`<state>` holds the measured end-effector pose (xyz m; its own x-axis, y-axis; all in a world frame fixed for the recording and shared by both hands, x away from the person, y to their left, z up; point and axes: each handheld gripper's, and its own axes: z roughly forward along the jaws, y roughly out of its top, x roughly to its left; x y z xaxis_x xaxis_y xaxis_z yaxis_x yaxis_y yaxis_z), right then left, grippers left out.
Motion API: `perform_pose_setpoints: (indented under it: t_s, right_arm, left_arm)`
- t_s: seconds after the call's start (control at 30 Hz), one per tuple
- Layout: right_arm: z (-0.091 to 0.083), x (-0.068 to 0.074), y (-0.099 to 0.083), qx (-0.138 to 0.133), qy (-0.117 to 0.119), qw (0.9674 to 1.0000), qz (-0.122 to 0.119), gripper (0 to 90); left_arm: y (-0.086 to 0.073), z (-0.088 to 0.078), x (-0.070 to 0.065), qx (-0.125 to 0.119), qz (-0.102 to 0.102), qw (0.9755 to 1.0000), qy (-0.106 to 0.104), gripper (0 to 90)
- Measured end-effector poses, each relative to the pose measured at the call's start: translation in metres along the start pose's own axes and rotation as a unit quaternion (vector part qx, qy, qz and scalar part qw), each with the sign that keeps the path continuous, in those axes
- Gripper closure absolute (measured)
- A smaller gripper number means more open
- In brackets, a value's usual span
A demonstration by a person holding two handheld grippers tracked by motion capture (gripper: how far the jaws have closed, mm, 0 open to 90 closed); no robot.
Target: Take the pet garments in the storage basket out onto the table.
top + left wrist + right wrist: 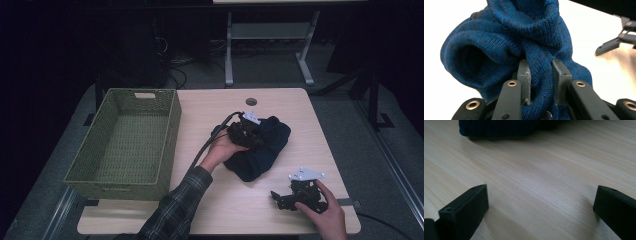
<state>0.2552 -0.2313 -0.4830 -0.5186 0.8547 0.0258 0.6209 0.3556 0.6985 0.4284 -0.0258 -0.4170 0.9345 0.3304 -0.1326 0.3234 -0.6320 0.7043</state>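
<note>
Jaws pressed onto a fold of knit — the left gripper (540, 75) pinches the blue sweater (506, 37), whose bunched bulk rises just beyond and above its jaws. The right gripper (540, 202) has its jaws spread wide with only bare wooden table (536, 170) between them; the sweater's dark edge lies well ahead of them. From the high view, a green woven basket (125, 142) sits to the left of the left gripper, apart from the sweater.
</note>
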Motion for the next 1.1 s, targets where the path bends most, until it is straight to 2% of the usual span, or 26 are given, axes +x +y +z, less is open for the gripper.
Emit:
perform_pose_setpoints:
  t_s: [0.1, 0.33, 0.4, 0.5, 0.57, 0.7, 0.9, 1.0, 1.1]
  right_arm:
    - [0.0, 0.0, 0.0, 0.0, 0.0, 1.0, 0.001, 0.0]
    - [0.0, 0.0, 0.0, 0.0, 0.0, 1.0, 0.001, 0.0]
    - [0.0, 0.0, 0.0, 0.001, 0.0, 1.0, 0.001, 0.0]
    - [0.0, 0.0, 0.0, 0.0, 0.001, 1.0, 0.001, 0.0]
    - [0.0, 0.0, 0.0, 0.0, 0.001, 1.0, 0.001, 0.0]
    - [0.0, 0.0, 0.0, 0.0, 0.001, 1.0, 0.0, 0.0]
    - [0.0, 0.0, 0.0, 0.0, 0.001, 1.0, 0.001, 0.0]
    - [0.0, 0.0, 0.0, 0.0, 0.001, 1.0, 0.002, 0.0]
    - [0.0, 0.0, 0.0, 0.001, 0.001, 1.0, 0.002, 0.0]
  left_arm:
    - [-0.001, 0.003, 0.002, 0.002, -0.006, 1.0, 0.006, 63.0]
    - [-0.001, -0.002, 0.007, -0.016, -0.019, 0.9996, 0.01, 41.6]
    - [-0.001, -0.004, 0.007, -0.021, -0.019, 0.9995, 0.014, 35.0]
    - [-0.002, -0.009, 0.007, -0.032, -0.018, 0.9989, 0.028, 20.3]
    - [-0.002, -0.013, 0.008, -0.036, -0.018, 0.9988, 0.027, 16.3]
    - [-0.005, -0.02, 0.007, -0.039, -0.021, 0.9986, 0.029, 13.4]
    - [-0.008, -0.036, 0.002, -0.043, -0.013, 0.9984, 0.035, 13.4]
    - [-0.01, -0.045, 0.0, -0.04, -0.008, 0.9981, 0.046, 13.5]
    - [-0.015, -0.053, -0.002, -0.057, -0.017, 0.9972, 0.045, 13.6]
